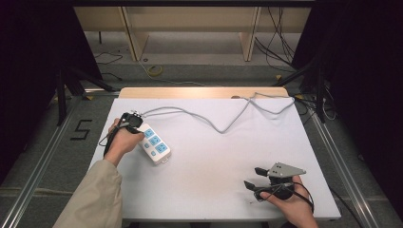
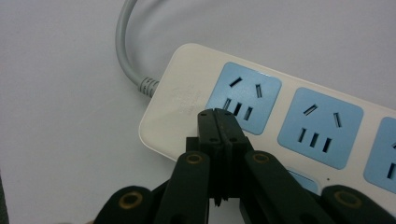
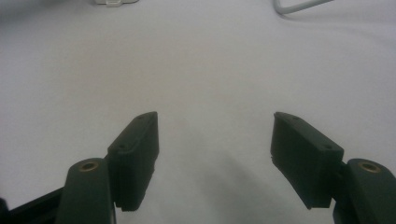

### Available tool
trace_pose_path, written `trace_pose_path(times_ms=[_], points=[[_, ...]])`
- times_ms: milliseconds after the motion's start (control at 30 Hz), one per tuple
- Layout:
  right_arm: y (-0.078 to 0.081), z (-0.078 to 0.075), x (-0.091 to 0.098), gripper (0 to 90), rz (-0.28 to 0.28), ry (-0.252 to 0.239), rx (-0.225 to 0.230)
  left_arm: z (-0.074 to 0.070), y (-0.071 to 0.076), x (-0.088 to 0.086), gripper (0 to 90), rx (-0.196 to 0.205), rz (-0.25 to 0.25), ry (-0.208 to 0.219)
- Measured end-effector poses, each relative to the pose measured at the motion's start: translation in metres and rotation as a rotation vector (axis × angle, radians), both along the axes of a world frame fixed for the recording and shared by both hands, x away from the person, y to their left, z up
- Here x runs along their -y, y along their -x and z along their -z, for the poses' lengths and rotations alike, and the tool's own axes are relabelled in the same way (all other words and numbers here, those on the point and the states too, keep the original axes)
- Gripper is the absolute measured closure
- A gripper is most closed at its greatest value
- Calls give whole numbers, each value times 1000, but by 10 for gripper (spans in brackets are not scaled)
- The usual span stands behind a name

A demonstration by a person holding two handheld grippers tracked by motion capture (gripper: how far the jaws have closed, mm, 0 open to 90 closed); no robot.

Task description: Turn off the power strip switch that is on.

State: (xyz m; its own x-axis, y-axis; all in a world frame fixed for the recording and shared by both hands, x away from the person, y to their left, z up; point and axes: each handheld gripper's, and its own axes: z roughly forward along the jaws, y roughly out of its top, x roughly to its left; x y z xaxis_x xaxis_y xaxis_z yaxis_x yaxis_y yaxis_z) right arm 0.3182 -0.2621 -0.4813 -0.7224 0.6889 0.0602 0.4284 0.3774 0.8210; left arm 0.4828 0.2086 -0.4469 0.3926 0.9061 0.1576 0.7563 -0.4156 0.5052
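Black jaws of the left gripper [image 2: 217, 114] are pressed together with nothing between them, tips set on the cable end of the white power strip [image 2: 187, 100], beside its first blue socket [image 2: 243, 98]. The strip is laid at the table's [image 1: 214, 156] left side. Near right, the right gripper [image 1: 255, 178] is held spread wide over bare surface.

White table [image 1: 285, 142] on grey floor [image 1: 199, 52] — wooden bench [image 1: 190, 19] far back, black curtains [image 1: 28, 47] both sides.
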Motion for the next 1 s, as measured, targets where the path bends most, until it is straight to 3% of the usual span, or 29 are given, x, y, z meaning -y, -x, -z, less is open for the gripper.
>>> trace_pose_path(times_ms=[800, 1000], points=[[1, 0, 0, 334, -2, 2, 1, 0, 0, 3, 898, -15, 11, -38], [1, 0, 0, 333, -4, 5, 3, 1, 1, 1, 898, 4, 3, -7]])
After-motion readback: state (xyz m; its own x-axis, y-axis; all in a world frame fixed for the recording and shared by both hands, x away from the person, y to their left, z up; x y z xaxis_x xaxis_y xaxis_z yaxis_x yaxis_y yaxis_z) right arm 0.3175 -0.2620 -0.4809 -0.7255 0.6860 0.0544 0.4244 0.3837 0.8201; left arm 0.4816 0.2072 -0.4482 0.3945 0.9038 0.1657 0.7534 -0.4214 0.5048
